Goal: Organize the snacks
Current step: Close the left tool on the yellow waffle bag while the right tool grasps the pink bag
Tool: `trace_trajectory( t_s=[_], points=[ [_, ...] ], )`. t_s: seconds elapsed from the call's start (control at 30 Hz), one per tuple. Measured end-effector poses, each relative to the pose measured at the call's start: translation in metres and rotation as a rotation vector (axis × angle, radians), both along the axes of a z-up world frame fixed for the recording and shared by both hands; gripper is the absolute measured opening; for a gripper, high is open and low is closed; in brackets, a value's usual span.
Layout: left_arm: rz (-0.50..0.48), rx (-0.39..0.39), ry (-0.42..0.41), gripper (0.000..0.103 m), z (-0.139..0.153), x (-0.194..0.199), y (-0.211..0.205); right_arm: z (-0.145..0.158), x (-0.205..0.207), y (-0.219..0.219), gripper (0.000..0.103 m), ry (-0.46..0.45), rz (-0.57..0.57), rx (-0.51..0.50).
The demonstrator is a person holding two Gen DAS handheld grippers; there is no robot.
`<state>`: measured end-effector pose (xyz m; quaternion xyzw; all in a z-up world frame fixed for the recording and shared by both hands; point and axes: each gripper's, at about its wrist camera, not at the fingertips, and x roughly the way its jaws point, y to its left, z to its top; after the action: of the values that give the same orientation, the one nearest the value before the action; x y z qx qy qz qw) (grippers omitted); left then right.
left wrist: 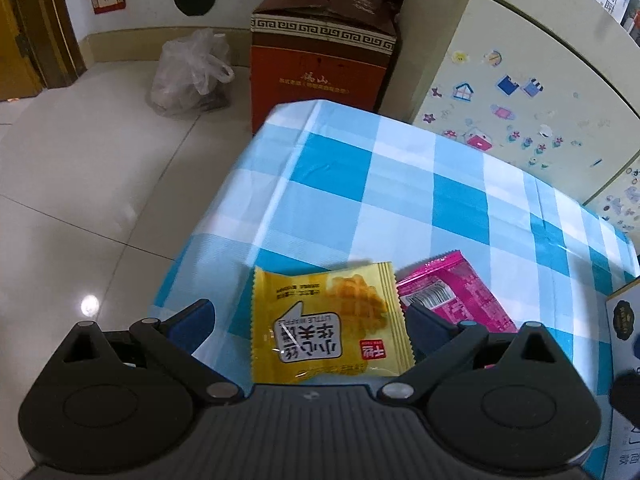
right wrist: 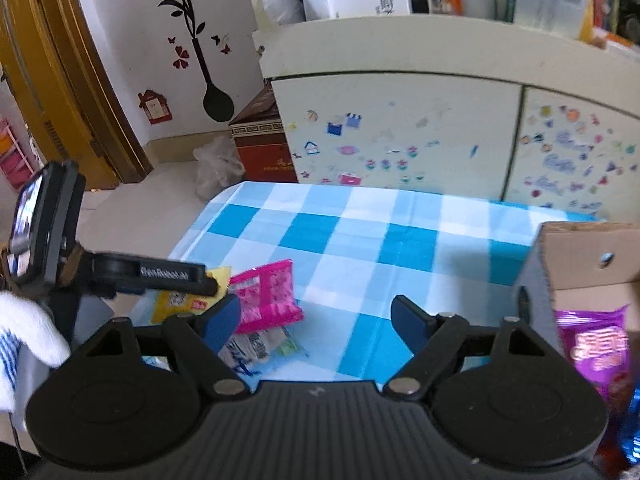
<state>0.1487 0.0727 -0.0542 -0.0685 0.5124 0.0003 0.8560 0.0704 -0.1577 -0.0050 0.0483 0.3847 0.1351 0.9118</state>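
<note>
A yellow waffle snack packet (left wrist: pixel 328 324) lies on the blue-and-white checked tablecloth (left wrist: pixel 360 184), between the spread fingers of my open left gripper (left wrist: pixel 312 316). A pink packet (left wrist: pixel 456 296) lies just right of it, partly behind the right finger. In the right wrist view my right gripper (right wrist: pixel 316 320) is open and empty above the cloth. The yellow packet (right wrist: pixel 180 300), the pink packet (right wrist: pixel 268 296) and a white packet (right wrist: pixel 256 348) lie to its left, under the left gripper (right wrist: pixel 176 276). A cardboard box (right wrist: pixel 580 264) at right holds a purple snack bag (right wrist: pixel 596 348).
A cream cabinet with stickers (right wrist: pixel 400 132) stands behind the table. A brown carton (left wrist: pixel 320 48) and a plastic bag (left wrist: pixel 192 72) sit on the tiled floor beyond the table's far left edge. A box corner (left wrist: pixel 624 312) shows at the right.
</note>
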Motion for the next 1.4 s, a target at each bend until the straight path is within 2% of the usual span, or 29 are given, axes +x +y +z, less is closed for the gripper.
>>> trace_trajectory(
  t_s=[0.13,0.2,0.3,0.43,0.67,0.8,1.03,1.13,1.2,1.23,1.27,1.4],
  points=[
    [-0.02,0.02,0.015,0.103,-0.009,0.002,-0.002,-0.008,0.014,0.002,0.076,0.016,-0.014,0.022],
    [-0.053,0.076,0.026,0.103,-0.013,-0.001,-0.004,-0.014,0.021,0.001,0.075,0.032,-0.024,0.043],
    [-0.087,0.074,0.011,0.1,-0.012,-0.006,0.001,-0.019,0.028,0.002,0.069,0.046,-0.018,0.075],
    [-0.105,0.065,0.014,0.097,-0.011,-0.009,0.006,-0.024,0.037,0.011,0.069,0.049,0.001,0.082],
    [-0.246,0.095,0.017,0.1,-0.013,-0.013,0.008,-0.044,0.053,0.027,0.069,0.087,0.013,0.096],
    [-0.272,0.092,0.008,0.102,-0.014,-0.014,0.012,-0.053,0.062,0.034,0.069,0.101,0.03,0.108],
    [-0.343,0.125,-0.031,0.102,-0.013,-0.014,0.007,-0.067,0.072,0.05,0.071,0.137,0.068,0.079],
    [-0.359,0.136,-0.052,0.101,-0.012,-0.015,0.002,-0.067,0.072,0.058,0.072,0.128,0.086,0.038],
    [-0.368,0.14,-0.067,0.102,-0.012,-0.015,-0.001,-0.066,0.071,0.061,0.066,0.125,0.089,0.004],
    [-0.373,0.141,-0.074,0.101,-0.012,-0.015,-0.003,-0.066,0.071,0.061,0.058,0.122,0.09,-0.008],
    [-0.375,0.143,-0.08,0.101,-0.012,-0.015,-0.005,-0.066,0.071,0.06,0.055,0.121,0.084,-0.017],
    [-0.364,0.158,-0.089,0.102,-0.014,-0.012,-0.01,-0.064,0.075,0.044,0.052,0.123,0.016,-0.014]
  ],
)
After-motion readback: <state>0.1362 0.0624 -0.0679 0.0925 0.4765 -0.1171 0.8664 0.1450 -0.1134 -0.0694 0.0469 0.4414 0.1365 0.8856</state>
